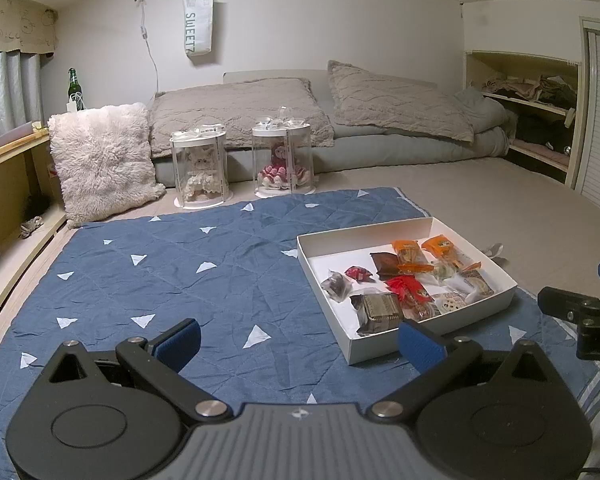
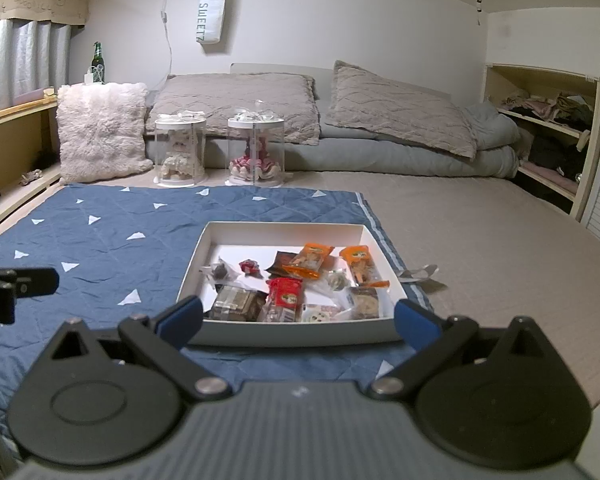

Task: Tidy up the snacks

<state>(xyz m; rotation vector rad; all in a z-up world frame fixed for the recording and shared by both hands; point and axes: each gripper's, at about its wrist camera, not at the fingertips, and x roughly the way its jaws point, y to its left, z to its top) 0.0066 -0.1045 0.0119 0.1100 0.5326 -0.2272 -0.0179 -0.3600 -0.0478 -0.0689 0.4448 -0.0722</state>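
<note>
Far left, a curtain valance [image 1: 18, 24] carries cartoon line drawings and handwriting; only "GOOD" reads with any confidence. One green bottle [image 1: 73, 84] stands on the ledge below it, label unreadable. Next along the wall hangs one white bag [image 1: 198, 20] printed "SWEET" vertically; a last character is cut off by a fold.

On the floor, left to right: one shaggy white pillow [image 1: 102, 160], then two clear cylinder cases [image 1: 199, 168], each holding a doll, standing apart against the foot of the grey bedding [image 1: 380, 144]. Two quilted grey pillows [image 1: 240, 112] lie on top.

The blue quilted mat [image 1: 160, 280] with white triangles is bare across its whole left and centre. The white box [image 2: 284, 229] sits at the mat's right edge, its near wall just ahead of the right gripper. Inside lie the snacks [image 2: 300, 284]: two orange packets, one red packet, one small red wrapped piece, one dark brown packet, plus several clear-wrapped pieces, roughly eleven in all; print too small to read.

Left gripper [image 1: 298, 340]: fingers spread wide, holding nothing, over bare mat. Right gripper [image 2: 298, 318]: fingers spread wide, empty, straddling the box's near wall without touching.
</note>
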